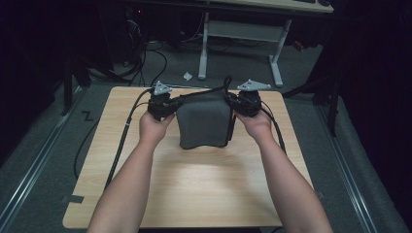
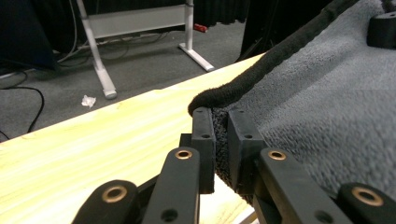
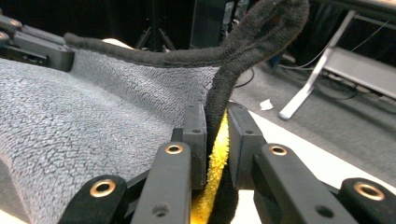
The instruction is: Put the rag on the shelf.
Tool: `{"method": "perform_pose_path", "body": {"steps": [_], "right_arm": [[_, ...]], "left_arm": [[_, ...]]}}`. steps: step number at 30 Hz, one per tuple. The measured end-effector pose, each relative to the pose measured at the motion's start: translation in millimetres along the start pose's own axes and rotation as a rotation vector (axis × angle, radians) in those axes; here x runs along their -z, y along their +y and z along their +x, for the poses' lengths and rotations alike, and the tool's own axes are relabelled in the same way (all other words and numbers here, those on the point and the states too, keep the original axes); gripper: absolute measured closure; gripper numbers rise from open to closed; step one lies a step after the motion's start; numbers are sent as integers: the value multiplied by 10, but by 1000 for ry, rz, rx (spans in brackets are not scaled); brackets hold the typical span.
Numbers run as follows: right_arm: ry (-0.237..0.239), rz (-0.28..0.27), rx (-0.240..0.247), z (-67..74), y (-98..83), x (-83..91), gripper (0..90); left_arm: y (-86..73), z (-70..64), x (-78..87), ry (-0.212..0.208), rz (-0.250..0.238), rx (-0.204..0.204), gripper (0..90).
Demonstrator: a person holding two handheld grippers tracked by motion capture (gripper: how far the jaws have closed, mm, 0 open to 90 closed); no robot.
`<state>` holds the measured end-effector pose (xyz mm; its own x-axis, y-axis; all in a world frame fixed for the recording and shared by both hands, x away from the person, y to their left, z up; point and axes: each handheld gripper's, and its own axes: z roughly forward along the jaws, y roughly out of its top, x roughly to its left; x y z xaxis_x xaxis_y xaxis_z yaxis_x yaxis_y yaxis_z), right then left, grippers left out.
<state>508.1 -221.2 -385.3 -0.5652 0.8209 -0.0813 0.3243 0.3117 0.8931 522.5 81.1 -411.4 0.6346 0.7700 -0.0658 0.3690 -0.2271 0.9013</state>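
While both hands hold it up by its far corners, the grey towel (image 1: pixel 203 124) hangs over the middle of the wooden bench (image 1: pixel 194 184), its lower edge resting on or just above the bench top; the high view does not settle which. The left gripper (image 1: pixel 167 108) is clenched on the towel's left corner: in the left gripper view its two black jaws pinch the dark rolled hem (image 2: pixel 261 70), with the fleecy grey cloth spreading away to the right. The right gripper (image 1: pixel 239 104) is clenched on the opposite corner. In the right gripper view its jaws squeeze the dark hem together with a strip of yellow cloth (image 3: pixel 215 172) that shows between them, and a loop of the hem (image 3: pixel 268 23) stands up above the jaws. Between the two grippers the top edge of the towel runs nearly taut and level, sagging only slightly. Each gripper carries a grey three-cornered plate on top, and a black cable (image 1: pixel 121 141) trails from the left one across the bench towards the near edge. Beyond the bench, a small white scrap (image 1: pixel 187 75) lies on the floor near the legs of a white desk (image 1: pixel 240 31).
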Motion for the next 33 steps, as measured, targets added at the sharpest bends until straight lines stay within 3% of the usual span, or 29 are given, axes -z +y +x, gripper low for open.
{"method": "perform_pose_path", "body": {"steps": [10, 21, 33], "right_arm": [[8, 15, 1, -9, -67, -19, 799], [34, 20, -45, -42, -159, -29, 803], [81, 49, -136, -140, -370, -121, 784]], "left_arm": [[-112, 26, -34, -32, 7, 29, 825], [-201, 31, -95, -50, 28, 42, 826], [-360, 5, -176, -67, 60, 46, 826]]}}
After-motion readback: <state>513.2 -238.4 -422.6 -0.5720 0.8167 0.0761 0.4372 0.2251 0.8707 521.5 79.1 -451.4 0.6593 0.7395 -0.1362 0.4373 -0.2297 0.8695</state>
